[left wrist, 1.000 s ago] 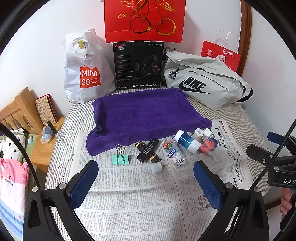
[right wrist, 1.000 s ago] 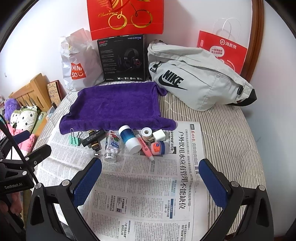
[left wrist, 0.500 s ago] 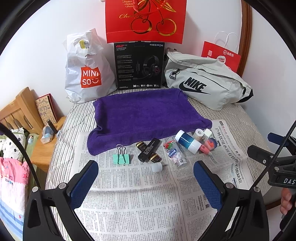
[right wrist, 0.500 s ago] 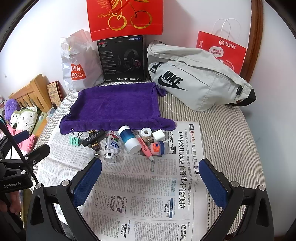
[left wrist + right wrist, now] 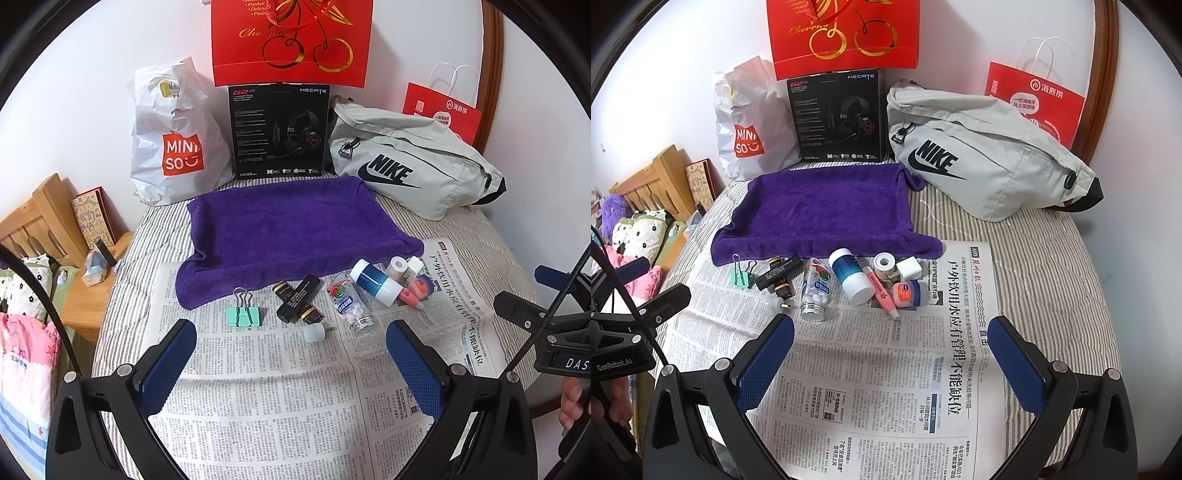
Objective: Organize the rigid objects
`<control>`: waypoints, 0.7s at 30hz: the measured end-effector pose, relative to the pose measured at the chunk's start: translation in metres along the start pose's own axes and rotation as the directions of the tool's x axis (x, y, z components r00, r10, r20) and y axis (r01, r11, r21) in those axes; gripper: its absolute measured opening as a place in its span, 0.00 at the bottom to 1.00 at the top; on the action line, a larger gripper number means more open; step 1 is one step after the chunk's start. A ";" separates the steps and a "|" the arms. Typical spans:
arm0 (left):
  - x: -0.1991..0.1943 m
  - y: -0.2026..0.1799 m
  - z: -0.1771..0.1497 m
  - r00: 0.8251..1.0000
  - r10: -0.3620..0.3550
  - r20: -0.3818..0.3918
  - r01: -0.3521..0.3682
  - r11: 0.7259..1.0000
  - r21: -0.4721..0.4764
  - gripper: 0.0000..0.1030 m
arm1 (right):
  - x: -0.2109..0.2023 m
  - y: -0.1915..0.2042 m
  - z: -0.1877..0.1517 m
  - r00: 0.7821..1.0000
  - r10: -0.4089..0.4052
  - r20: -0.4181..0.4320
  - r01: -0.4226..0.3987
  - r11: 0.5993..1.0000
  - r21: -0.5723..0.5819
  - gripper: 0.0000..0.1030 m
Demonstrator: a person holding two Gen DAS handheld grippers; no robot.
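Purple towel (image 5: 291,225): bare, looks like the drop spot.
Left tool (image 5: 291,354): spread, empty.
Right tool (image 5: 894,350): spread, empty.
First grab: I'd take the mint binder clip (image 5: 243,315) just off the towel's near edge, pinching its flat body.

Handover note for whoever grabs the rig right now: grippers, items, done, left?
Left gripper: open, empty, hovering over the newspaper.
Right gripper: open, empty, also over the newspaper.
Items lie in a row on the newspaper just before the purple towel: green binder clip, black tubes, clear pill bottle, blue-and-white bottle, pink tube, tape roll.
Done: nothing placed; the towel is bare.
Left: every item, likely starting with the clip or pill bottle.
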State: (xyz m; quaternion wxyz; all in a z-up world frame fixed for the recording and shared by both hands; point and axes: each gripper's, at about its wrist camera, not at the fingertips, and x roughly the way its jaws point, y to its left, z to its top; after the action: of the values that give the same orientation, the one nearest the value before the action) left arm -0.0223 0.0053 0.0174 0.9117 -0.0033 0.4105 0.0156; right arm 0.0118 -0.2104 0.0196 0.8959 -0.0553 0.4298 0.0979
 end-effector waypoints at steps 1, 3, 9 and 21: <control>0.000 0.000 0.000 1.000 0.001 0.000 -0.001 1.000 0.000 1.00 | 0.000 0.000 0.000 1.000 -0.001 0.002 0.001 1.000 0.000 1.00; 0.000 0.000 0.000 1.000 0.000 -0.001 0.000 1.000 -0.001 1.00 | 0.000 0.000 0.000 1.000 -0.001 0.003 0.001 1.000 0.001 1.00; 0.000 0.000 0.000 1.000 0.005 0.000 -0.005 1.000 0.001 1.00 | -0.001 0.000 -0.001 1.000 0.000 0.003 0.000 1.000 0.000 1.00; -0.002 0.001 0.000 1.000 0.007 0.004 -0.007 1.000 0.000 1.00 | -0.001 -0.001 -0.001 1.000 -0.001 0.001 0.001 1.000 0.002 1.00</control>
State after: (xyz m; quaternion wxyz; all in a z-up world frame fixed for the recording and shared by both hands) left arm -0.0243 0.0058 0.0189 0.9125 -0.0019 0.4086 0.0186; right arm 0.0106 -0.2118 0.0196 0.8961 -0.0548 0.4296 0.0971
